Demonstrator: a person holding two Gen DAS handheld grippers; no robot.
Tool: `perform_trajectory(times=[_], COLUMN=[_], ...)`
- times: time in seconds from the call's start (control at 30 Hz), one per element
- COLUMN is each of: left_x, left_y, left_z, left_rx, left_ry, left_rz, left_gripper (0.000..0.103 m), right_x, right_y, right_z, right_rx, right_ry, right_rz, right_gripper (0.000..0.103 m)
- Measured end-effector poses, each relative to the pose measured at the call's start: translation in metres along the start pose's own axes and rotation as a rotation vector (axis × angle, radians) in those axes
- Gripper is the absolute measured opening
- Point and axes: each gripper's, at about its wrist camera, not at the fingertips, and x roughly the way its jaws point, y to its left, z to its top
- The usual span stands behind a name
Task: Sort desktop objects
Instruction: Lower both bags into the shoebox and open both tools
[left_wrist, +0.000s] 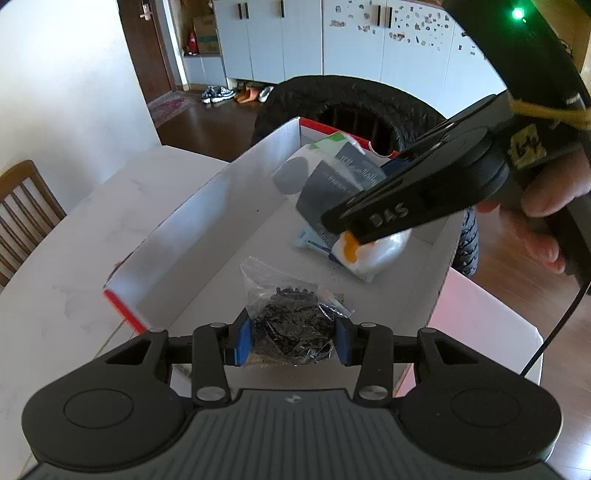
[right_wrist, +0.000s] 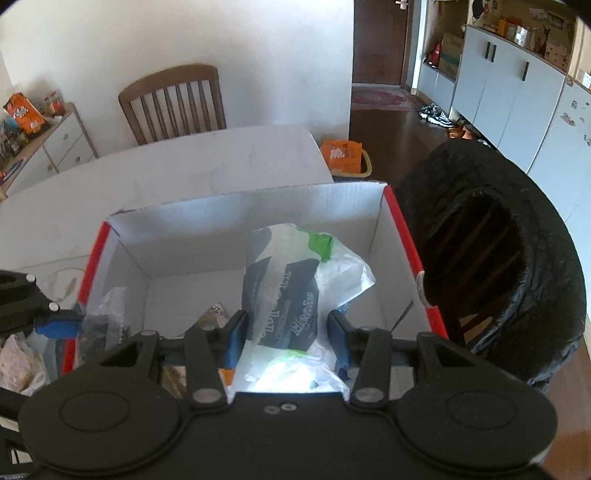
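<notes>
Over the near end of the box (left_wrist: 207, 206), the left claw (left_wrist: 293, 341) is pinched on a clear bag (left_wrist: 295, 314) of small dark bits, the blue pads pressing its sides at 9 and 3 o'clock. The bag sticks out ahead of the pads toward 12 o'clock, and whether its far end touches the box floor cannot be told. In the right wrist view the right claw (right_wrist: 286, 338) is closed on a white packet (right_wrist: 291, 295) with dark and green print, which fills the gap between the pads and reaches on toward 12 o'clock inside the box. From the left wrist view that claw comes in from 2 o'clock, its tip low over a pale bundle with an orange patch at the box's right side.

The step in hand looks like dropping items into the box: both claws carry something within its walls. The next move likely calls for each claw to widen so bag and packet fall free, then to lift clear of the walls without snagging the thin plastic. The two claws are near each other, so the lift needs care. More bags lie outside the box at 8 o'clock in the right view, so the sorting seems unfinished.

The box sits on a white table (right_wrist: 184, 166).
</notes>
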Motion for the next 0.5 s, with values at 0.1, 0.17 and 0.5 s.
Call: perform_trajectory(times=[0.1, 0.17, 0.5], left_x=[0.011, 0.019, 0.045], left_y=[-0.002, -0.005, -0.026], left_z=[0.01, 0.015, 0.022], left_rx=[0.002, 0.027, 0.099], left_ry=[0.024, 0.049, 0.127], left_rz=[-0.01, -0.025, -0.064], left_gripper=[0.042, 0.042, 0.042], right_x=[0.01, 0.017, 0.046], right_y=[-0.006, -0.008, -0.015], right_z=[0.003, 0.005, 0.01], right_rx=[0.0, -0.003, -0.004], right_ry=[0.016, 0.031, 0.093], right_rz=[-0.002, 0.014, 0.089], right_gripper=[0.046, 0.046, 0.046])
